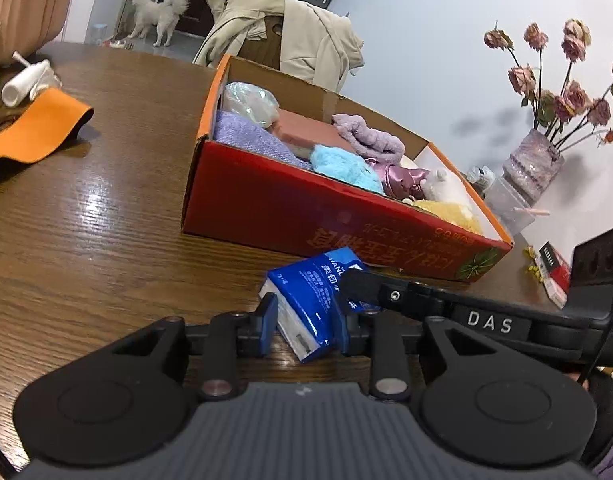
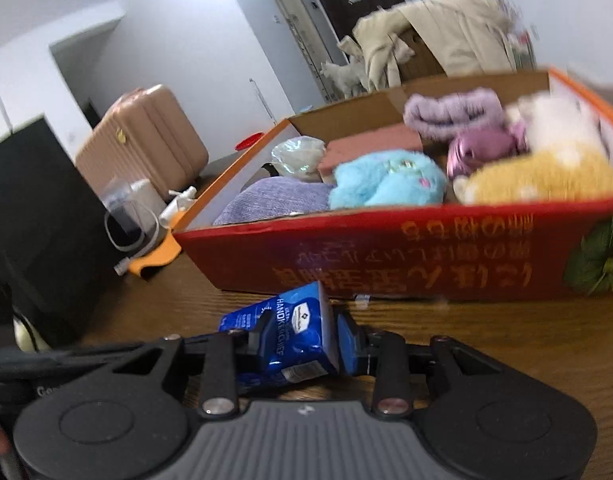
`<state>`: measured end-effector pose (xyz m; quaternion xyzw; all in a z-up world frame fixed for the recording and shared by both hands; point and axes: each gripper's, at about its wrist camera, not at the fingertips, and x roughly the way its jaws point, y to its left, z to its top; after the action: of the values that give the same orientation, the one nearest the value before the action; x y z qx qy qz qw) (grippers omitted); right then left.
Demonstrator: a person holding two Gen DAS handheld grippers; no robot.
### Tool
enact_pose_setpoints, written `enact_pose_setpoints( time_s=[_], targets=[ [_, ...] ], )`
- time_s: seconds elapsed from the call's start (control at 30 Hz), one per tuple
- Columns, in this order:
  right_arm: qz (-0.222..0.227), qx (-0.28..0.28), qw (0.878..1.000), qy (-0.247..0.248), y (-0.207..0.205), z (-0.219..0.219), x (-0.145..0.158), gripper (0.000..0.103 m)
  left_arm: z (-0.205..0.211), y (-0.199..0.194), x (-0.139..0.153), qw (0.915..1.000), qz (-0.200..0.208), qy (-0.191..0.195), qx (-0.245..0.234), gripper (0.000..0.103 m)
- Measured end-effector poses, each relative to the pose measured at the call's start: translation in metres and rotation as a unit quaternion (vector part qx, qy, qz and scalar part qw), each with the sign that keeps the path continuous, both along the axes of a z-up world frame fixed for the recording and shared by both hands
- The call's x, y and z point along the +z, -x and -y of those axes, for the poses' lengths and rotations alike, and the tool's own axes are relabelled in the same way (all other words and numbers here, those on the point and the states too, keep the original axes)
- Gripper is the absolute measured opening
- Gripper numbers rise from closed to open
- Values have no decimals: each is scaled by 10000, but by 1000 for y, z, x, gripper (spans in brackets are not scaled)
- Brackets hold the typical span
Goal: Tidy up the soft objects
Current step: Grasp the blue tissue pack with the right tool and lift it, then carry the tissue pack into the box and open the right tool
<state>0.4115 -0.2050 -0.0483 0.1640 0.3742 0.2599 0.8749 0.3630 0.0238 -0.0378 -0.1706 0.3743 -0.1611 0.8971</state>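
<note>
A blue handkerchief tissue pack (image 1: 312,300) lies tilted on the wooden table just in front of a red cardboard box (image 1: 306,216). My left gripper (image 1: 306,330) has its fingers on both sides of the pack, closed on it. My right gripper (image 2: 300,344) grips the same pack (image 2: 290,340) from the other side; its finger (image 1: 366,286) shows in the left wrist view. The box (image 2: 386,256) holds soft things: a lilac cloth (image 1: 246,136), a blue plush (image 2: 386,180), a yellow plush (image 2: 546,176), a purple fluffy item (image 2: 454,114).
An orange band (image 1: 34,128) and a white tube (image 1: 24,82) lie on the table at left. A vase of dried roses (image 1: 534,168) and a red-white packet (image 1: 554,272) stand right of the box. A chair with a beige coat (image 1: 290,36) is behind. A black box (image 2: 34,232) stands left.
</note>
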Motion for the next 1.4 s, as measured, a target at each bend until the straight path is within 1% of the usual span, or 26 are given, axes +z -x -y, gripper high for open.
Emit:
enact_pose_setpoints(
  time_s=[0.07,0.1,0.13,0.23,0.27,0.33,0.43,0.63,0.77,0.97,1.07,1.2,1.4],
  targets=[
    [-190,-54,9994,-283,-3,6,-4,31,-1,-1,-1,10000,-3,80,3,29],
    [-200,-45,9994,-270,-4,5,-3,31,-1,0,-1,10000,5,83,-7,29],
    [-142,2,9998,-154,-1,3,-1,30,0,1,-1,10000,24,61,-16,29],
    [-53,-75,9999,68,9,-4,8,24,2,7,5,10000,-2,-21,-9,27],
    [4,-91,9999,120,18,-5,14,23,2,11,10,10000,25,-18,8,27],
    [233,-137,9995,167,41,-4,28,23,3,30,26,9997,257,29,18,27],
    [564,-188,9978,302,85,2,54,23,11,66,46,9985,544,15,-80,27],
    [1087,-346,9916,604,165,14,95,23,30,134,78,9954,937,12,-212,27],
    [1343,-429,9880,623,209,23,113,23,40,172,96,9926,1171,-6,-315,27],
    [1539,-509,9856,485,260,40,125,23,52,214,110,9894,1395,-73,-393,27],
    [1626,-524,9842,458,275,44,129,23,57,228,114,9882,1474,-97,-414,27],
    [1689,-557,9833,393,283,48,131,23,59,236,119,9868,1557,-151,-429,27],
    [1669,-570,9835,394,271,46,131,23,57,223,118,9871,1543,-94,-412,27]
  ],
)
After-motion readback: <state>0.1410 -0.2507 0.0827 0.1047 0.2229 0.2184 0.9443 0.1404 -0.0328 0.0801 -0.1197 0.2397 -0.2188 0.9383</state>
